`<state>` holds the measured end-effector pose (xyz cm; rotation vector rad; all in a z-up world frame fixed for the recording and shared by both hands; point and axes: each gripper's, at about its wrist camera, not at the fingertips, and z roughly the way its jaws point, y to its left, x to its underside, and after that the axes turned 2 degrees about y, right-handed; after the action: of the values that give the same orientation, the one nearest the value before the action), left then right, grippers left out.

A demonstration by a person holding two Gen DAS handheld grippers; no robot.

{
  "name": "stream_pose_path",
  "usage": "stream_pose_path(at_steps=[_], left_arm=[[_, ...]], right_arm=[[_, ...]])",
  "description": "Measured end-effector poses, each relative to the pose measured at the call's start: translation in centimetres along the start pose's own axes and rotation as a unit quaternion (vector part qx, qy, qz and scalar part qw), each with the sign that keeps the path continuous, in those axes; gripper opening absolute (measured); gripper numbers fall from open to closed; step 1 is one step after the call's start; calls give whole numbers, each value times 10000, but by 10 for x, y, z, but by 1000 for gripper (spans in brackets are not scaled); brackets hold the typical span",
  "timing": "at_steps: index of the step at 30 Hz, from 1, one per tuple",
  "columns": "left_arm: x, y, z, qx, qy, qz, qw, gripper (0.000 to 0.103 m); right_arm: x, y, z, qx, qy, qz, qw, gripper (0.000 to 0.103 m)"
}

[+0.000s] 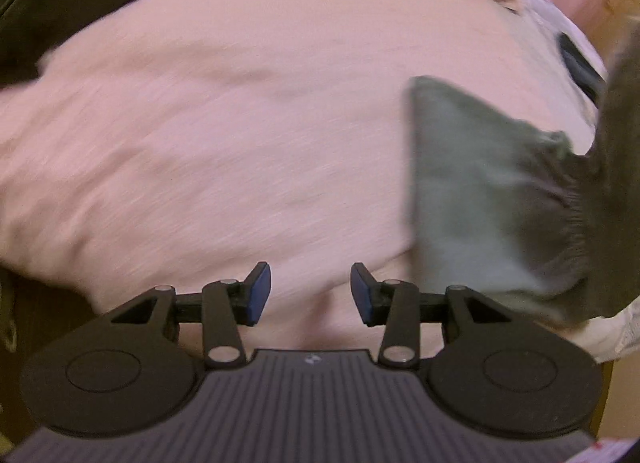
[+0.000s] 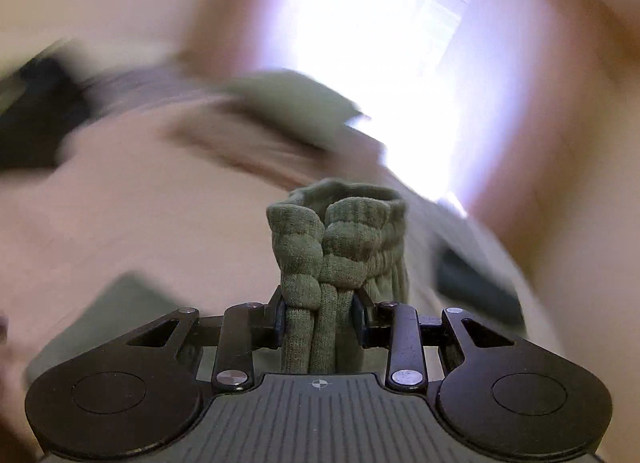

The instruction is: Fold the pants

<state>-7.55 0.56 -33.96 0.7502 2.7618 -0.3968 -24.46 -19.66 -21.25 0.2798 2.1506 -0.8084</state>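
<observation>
Right gripper (image 2: 320, 327) has its fingers clenched on a bunched ribbed cuff (image 2: 340, 231) of the green pants (image 1: 480, 191), lifting it; left gripper (image 1: 311, 293) fingers released, empty above the pink bed (image 1: 220, 123). Folding looks barely begun, pants draped at the bed's edge

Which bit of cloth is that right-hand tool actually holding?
Start at the pink bed cover. Just above it, the right gripper pinches a bunched olive-green cuff of the pants. It is ribbed knit and sharp in view, unlike the blurred, flat green cloth around it.
</observation>
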Motion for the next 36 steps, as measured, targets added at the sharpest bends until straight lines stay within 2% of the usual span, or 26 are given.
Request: stream_pose_path(at_steps=[1, 3, 5, 6, 8, 9, 12, 13, 14, 15, 17, 18, 20, 23, 24, 26, 27, 28, 29, 32, 35, 36], left_arm=[[4, 12, 0, 2, 20, -102, 9999, 38], [12, 38, 2, 19, 77, -295, 9995, 38], [19, 59, 3, 23, 102, -445, 9990, 38], [22, 68, 3, 52, 106, -523, 9986, 38], [25, 84, 1, 148, 113, -625, 9979, 38], [29, 93, -1, 176, 109, -673, 9975, 38], [32, 98, 5, 216, 173, -801, 9964, 38], [34, 98, 7, 265, 197, -847, 9959, 38], [35, 99, 7, 329, 227, -865, 9955, 38], [34, 97, 7, 382, 240, -849, 9954, 38], [31, 87, 5, 518, 218, -747, 9956, 38], [30, 82, 3, 591, 201, -687, 9957, 38], [26, 68, 0, 714, 197, -574, 9956, 38], [20, 42, -6, 1087, 165, -294, 9935, 36], [17, 31, -9, 1209, 139, -178, 9924, 36], [9, 5, -11, 1533, 28, 129, 9881, 36], [6, -8, -13, 1677, -27, 266, 9855, 36], [3, -21, -14, 1795, -76, 375, 9830, 36], [0, -34, -16, 1891, -131, 457, 9808, 36], [-6, -64, -13, 1999, -244, 643, 9774, 36], [-13, -87, 1, 1901, -258, 615, 9795, 36], [-16, -90, 7, 1892, -246, 518, 9803, 36]], right_arm=[[2, 40, 4, -165, -104, -602, 9980, 30], [24, 115, 21, -509, -171, -1683, 9843, 30], [60, 175, 44, -780, 250, -2586, 9625, 30], [77, 195, 51, -772, 346, -2932, 9523, 30], [99, 215, 49, -401, 120, -3420, 9388, 30], [97, 216, 48, -345, 105, -3415, 9392, 30], [81, 207, 44, -278, -13, -3150, 9487, 31], [76, 206, 44, -401, 62, -3033, 9520, 33], [71, 209, 49, -599, 237, -2933, 9538, 41], [70, 213, 55, -823, 518, -2973, 9498, 42], [65, 223, 58, -727, 659, -3333, 9377, 46], [59, 223, 54, -711, 685, -3298, 9389, 47], [44, 206, 44, -823, 726, -2841, 9525, 55], [37, 172, 10, -635, 567, -2143, 9730, 55], [33, 161, 6, -633, 696, -1822, 9788, 55], [44, 119, 1, -723, 1176, -561, 9888, 55], [47, 91, 10, -694, 1465, 264, 9864, 54], [51, 61, 24, -616, 1705, 1089, 9774, 50], [62, 30, 28, -513, 1876, 1946, 9614, 44], [99, -47, 46, -282, 2207, 3912, 8930, 36], [131, -85, 56, -388, 2458, 4758, 8436, 35], [140, -91, 59, -518, 2527, 4934, 8307, 34]])
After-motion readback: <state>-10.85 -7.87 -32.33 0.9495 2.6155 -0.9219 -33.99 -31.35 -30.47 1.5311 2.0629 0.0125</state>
